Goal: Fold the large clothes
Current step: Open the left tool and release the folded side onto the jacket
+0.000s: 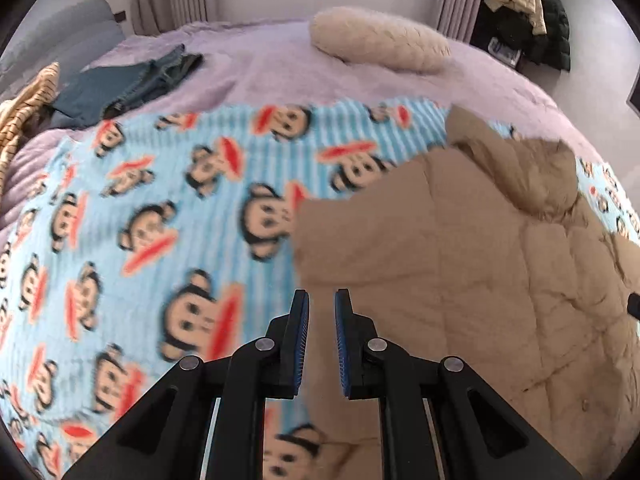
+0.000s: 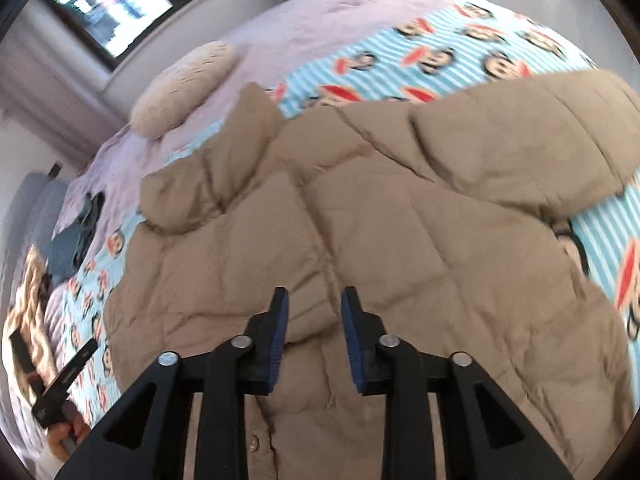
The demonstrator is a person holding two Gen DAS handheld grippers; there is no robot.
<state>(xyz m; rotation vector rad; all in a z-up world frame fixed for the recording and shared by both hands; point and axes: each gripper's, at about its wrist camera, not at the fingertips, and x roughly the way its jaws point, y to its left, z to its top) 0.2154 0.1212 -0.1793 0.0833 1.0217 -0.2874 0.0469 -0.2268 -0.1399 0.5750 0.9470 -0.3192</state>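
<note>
A tan quilted puffer jacket (image 1: 460, 260) lies spread on a blue striped monkey-print blanket (image 1: 160, 200) on the bed. My left gripper (image 1: 322, 296) hovers over the jacket's left edge, its jaws close together with nothing between the pads. In the right wrist view the jacket (image 2: 360, 208) fills the middle, one sleeve folded across its top and a button placket near the bottom. My right gripper (image 2: 314, 294) hangs above the jacket's middle, its jaws apart and empty. The left gripper (image 2: 60, 384), held by a hand (image 2: 68, 432), shows at the lower left of that view.
A cream fluffy pillow (image 1: 380, 42) lies on the purple bedspread (image 1: 260, 64) at the far side. Dark blue-green clothes (image 1: 128, 84) and a yellow striped garment (image 1: 20, 120) lie at the far left. Coats (image 1: 524, 12) are piled at the back right by the curtains.
</note>
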